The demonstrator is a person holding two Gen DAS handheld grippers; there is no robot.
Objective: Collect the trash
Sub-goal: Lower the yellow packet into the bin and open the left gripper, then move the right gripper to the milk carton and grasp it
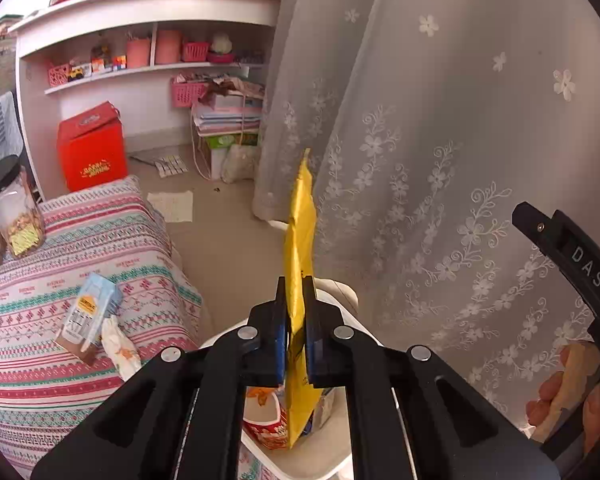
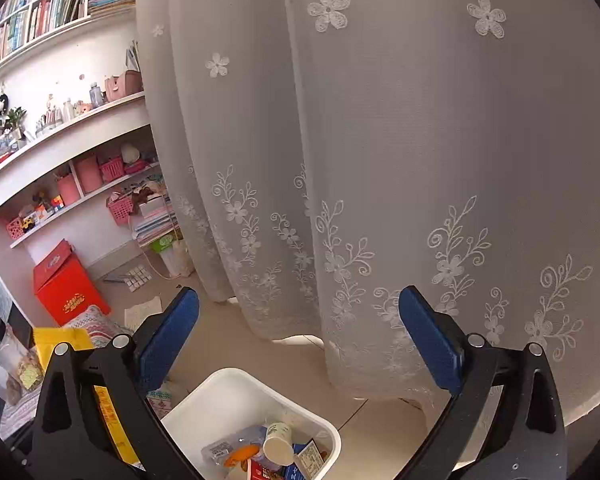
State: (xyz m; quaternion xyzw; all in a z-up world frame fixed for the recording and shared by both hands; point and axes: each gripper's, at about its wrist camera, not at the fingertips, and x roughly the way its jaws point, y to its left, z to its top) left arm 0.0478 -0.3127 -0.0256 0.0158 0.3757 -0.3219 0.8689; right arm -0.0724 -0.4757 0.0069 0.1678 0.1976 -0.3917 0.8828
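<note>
Only right view shows paper cup point(image 2: 278, 443).

The left wrist fisheye looks forward and down along its closed fingers, close above the white bin point(image 1: 342, 294), with the bed's striped cover point(image 1: 80, 264) at 9 o'clock, the shelves point(image 1: 148, 12) at 11 o'clock and the lace curtain point(image 1: 440, 120) filling 1 to 4 o'clock. The right wrist fisheye sits a little higher, facing the curtain point(image 2: 380, 120) at close range, the bin point(image 2: 228, 392) at 6 o'clock. Both views share bin, curtain, shelves point(image 2: 60, 136) and the red box point(image 1: 92, 152) point(image 2: 70, 284).
</note>
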